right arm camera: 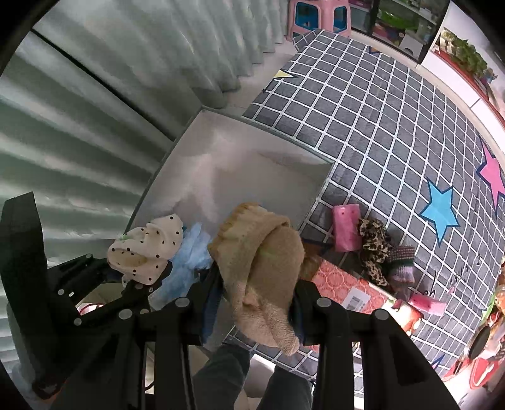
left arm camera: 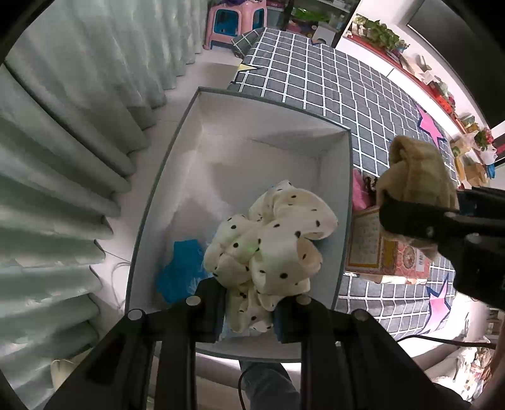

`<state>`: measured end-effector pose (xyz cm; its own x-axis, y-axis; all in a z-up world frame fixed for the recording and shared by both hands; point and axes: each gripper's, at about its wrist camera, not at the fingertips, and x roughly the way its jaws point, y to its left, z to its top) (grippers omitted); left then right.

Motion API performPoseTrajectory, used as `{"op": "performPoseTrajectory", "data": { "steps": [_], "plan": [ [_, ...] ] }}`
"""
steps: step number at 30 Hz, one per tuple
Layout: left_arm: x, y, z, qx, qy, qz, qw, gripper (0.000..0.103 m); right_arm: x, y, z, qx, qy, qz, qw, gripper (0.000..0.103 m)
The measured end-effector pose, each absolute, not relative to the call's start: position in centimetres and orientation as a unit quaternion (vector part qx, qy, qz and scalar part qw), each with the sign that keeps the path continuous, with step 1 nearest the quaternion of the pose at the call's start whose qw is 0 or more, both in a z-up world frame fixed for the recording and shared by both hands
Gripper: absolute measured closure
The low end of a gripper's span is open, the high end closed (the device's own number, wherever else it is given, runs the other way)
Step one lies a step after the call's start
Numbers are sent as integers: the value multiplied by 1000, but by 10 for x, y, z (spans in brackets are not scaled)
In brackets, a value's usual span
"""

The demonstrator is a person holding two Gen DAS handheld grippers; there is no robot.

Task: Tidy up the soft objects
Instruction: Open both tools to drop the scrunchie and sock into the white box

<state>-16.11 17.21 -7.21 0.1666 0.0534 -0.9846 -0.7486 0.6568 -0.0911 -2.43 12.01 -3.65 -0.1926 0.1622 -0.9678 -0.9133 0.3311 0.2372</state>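
Observation:
My left gripper point(left arm camera: 249, 315) points down over the open white box point(left arm camera: 271, 138) and is shut on a cream scrunchie with black dots point(left arm camera: 271, 246), which hangs above the box floor. A blue piece point(left arm camera: 180, 271) lies in the box below it. My right gripper point(right arm camera: 255, 299) is shut on a tan knitted cloth point(right arm camera: 265, 261), held above the box's near right corner. In the left wrist view the tan cloth point(left arm camera: 413, 176) and right gripper point(left arm camera: 419, 217) show at the right. In the right wrist view the dotted scrunchie point(right arm camera: 148, 246) and left gripper point(right arm camera: 132, 284) show at the left.
On the grey checked mat point(right arm camera: 378, 126) right of the box lie a pink pack point(right arm camera: 345, 230), a leopard-print scrunchie point(right arm camera: 374, 246), a knitted purple-green piece point(right arm camera: 402, 265) and a red patterned carton point(right arm camera: 356, 290). Pale curtains point(left arm camera: 63, 157) hang at the left. A pink stool point(left arm camera: 235, 22) stands far back.

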Motion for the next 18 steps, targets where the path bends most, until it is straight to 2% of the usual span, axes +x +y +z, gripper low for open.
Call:
{"op": "performPoseTrajectory", "data": {
  "steps": [18],
  "plan": [
    [-144, 193, -91, -301, 600, 278, 688, 76, -15, 152, -59, -312, 611, 483, 544, 64]
  ]
}}
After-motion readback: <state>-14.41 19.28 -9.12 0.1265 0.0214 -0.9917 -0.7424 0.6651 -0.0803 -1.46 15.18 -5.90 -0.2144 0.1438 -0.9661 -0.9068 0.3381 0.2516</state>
